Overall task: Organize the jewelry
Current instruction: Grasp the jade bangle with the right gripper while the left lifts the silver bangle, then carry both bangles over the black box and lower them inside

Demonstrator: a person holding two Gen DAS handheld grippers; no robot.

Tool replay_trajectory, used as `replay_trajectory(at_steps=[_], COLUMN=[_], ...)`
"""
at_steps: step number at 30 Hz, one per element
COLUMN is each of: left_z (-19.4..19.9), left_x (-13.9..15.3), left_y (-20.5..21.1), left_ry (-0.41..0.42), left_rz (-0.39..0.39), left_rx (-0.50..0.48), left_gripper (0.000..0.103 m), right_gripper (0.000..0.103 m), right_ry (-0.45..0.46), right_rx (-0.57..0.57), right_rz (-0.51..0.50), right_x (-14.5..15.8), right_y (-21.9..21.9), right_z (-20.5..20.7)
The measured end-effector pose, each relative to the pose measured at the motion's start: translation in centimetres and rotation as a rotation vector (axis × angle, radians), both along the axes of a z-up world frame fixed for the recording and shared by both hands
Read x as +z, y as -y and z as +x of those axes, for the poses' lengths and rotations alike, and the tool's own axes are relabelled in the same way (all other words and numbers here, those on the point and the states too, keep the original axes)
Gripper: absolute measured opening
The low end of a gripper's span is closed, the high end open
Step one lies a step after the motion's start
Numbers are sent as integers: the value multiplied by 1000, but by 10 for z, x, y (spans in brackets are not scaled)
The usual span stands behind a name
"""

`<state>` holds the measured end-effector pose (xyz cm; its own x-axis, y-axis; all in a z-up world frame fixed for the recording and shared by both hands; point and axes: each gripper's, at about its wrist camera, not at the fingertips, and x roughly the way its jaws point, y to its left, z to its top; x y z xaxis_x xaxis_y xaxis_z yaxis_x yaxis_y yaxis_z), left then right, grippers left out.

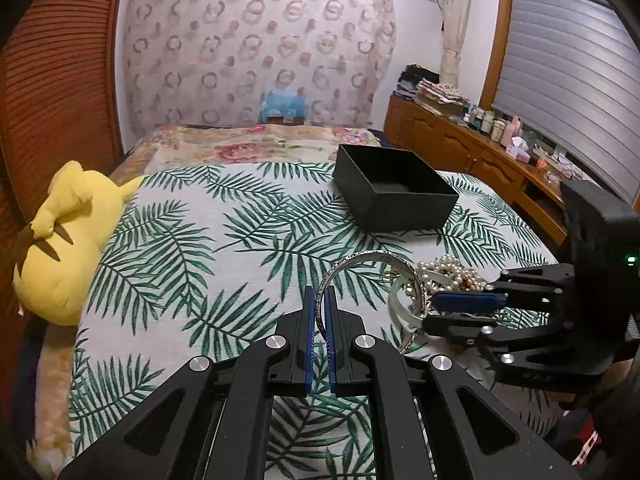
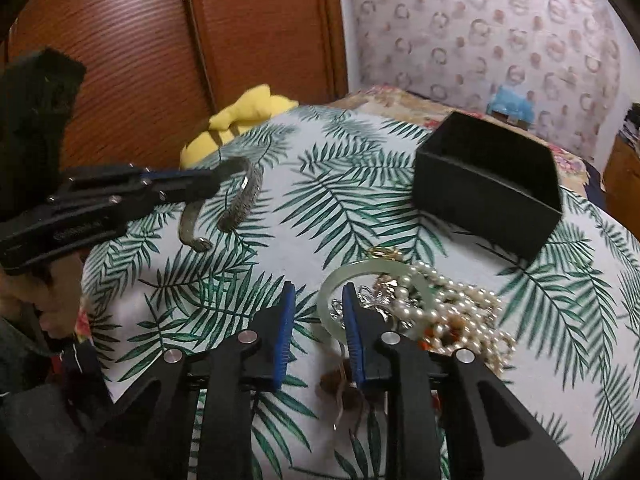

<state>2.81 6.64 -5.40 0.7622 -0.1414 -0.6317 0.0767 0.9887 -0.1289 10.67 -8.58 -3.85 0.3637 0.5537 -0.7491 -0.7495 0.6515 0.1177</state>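
- box [image 1: 394, 188]: far right, looks empty; nothing stowed.
- left claw [image 1: 319, 312]: clamped on cuff [image 1: 372, 264], lifted.
- right claw [image 2: 316, 320]: jaws apart, empty, over pile [image 2: 440, 308].
- left to do: everything.

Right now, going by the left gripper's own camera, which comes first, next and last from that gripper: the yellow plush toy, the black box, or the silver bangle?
1. Silver bangle: pinched in the left gripper.
2. Black box: ahead and slightly right, open, on the leaf-print bedspread.
3. Yellow plush toy: far off at the bed's left edge. It and the box are nearly too close to call.
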Motion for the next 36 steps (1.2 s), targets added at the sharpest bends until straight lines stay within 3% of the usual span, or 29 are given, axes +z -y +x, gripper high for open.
replay_trajectory(at_steps=[6,9,11,28,36], left_z=[0,2,1,12,28], left_x=[-1,-3,-4,-6,8], left_y=[-1,-2,-2,2,9], left_ry=[-1,-6,-7,-10,16], left_rz=[0,-2,-2,-6,4], left_rx=[1,1,1,-12,-30], left_gripper=[4,4,4,4,4], right_gripper=[24,11,10,9,9], right_ry=[-15,-4,4,13,-53], right_rx=[10,14,20,19,-28], right_rz=[-78,-101,-97,168,257], right_x=[-11,-12,-10,63,76], right_y=[-16,-20,-19,33,61], right_z=[12,15,14,22,51])
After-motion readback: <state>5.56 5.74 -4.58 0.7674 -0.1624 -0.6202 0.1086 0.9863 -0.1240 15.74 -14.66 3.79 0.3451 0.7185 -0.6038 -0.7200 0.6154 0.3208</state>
